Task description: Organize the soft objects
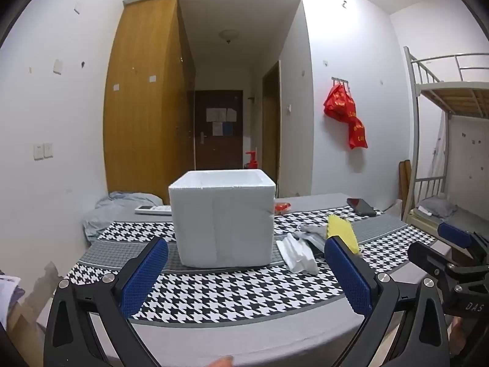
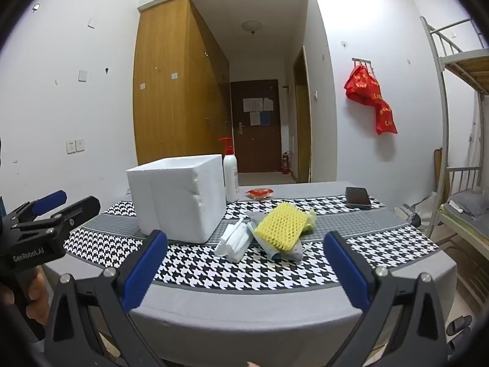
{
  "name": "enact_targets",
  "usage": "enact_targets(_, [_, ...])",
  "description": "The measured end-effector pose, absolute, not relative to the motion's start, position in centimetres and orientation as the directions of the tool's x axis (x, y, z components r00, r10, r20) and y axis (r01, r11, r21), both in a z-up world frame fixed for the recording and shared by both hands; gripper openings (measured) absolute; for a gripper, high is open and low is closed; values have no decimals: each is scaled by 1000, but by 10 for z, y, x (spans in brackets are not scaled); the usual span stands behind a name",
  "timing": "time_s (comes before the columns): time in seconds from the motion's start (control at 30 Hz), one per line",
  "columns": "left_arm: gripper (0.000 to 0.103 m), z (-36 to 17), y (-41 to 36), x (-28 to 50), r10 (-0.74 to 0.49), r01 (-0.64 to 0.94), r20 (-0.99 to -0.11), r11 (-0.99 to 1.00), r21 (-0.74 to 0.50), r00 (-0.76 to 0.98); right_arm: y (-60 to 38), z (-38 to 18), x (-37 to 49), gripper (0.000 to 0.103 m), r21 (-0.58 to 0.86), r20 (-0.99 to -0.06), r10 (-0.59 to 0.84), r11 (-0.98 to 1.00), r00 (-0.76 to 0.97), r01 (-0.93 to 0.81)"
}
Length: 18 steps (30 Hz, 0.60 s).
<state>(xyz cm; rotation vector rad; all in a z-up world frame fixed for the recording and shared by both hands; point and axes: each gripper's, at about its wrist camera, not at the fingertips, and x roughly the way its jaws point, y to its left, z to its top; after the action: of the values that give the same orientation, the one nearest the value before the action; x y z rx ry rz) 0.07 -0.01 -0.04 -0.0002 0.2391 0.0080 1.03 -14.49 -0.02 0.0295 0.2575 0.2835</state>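
Foam box (image 1: 222,218), white and open at the top, stands on the worktop (image 2: 275,321), which is covered with a grey cloth with black-and-white houndstooth bands. What is inside the box cannot be seen from either view, because both cameras look at its walls from the side.

Just to the right of the box lies a small pile of soft things. On top is a yellow sponge (image 2: 282,224) with a net-like surface. Under it are a folded white cloth (image 2: 233,241) and some grey and pale wrapped pieces (image 2: 285,249) which are hard to tell apart. In the left wrist view the sponge is partly hidden behind one blue finger, and only its upper part shows.

The left tongs (image 1: 246,272) are opened wide and hold nothing; they hang over the near edge of the worktop, facing the box. The right tongs (image 2: 244,266) are also opened wide and empty, facing the pile.

Behind the box stands a white pump bottle (image 2: 231,179) with a red top; from the left view only the red top shows. A small red packet (image 2: 259,193) and a dark phone (image 2: 357,197) lie further back. At the left far corner a white remote (image 1: 152,209) lies beside crumpled blue-grey fabric (image 1: 122,202), cut off by the box.
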Motion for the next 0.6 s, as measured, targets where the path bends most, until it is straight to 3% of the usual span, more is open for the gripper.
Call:
enact_targets(0.2, [102, -1, -3, 13, -3, 0, -259, 1000, -10, 966, -145, 1, 9, 103, 65, -236, 276, 961, 932, -268])
enact_targets(0.3, [102, -2, 4, -1, 2, -8, -216, 1000, -27, 976, -148, 2, 12, 103, 85, -251, 285, 959, 925, -272])
enact_targets(0.6, [102, -1, 2, -1, 8, -10, -214, 1000, -7, 977, -145, 0, 11, 103, 71, -242, 282, 959, 928, -273])
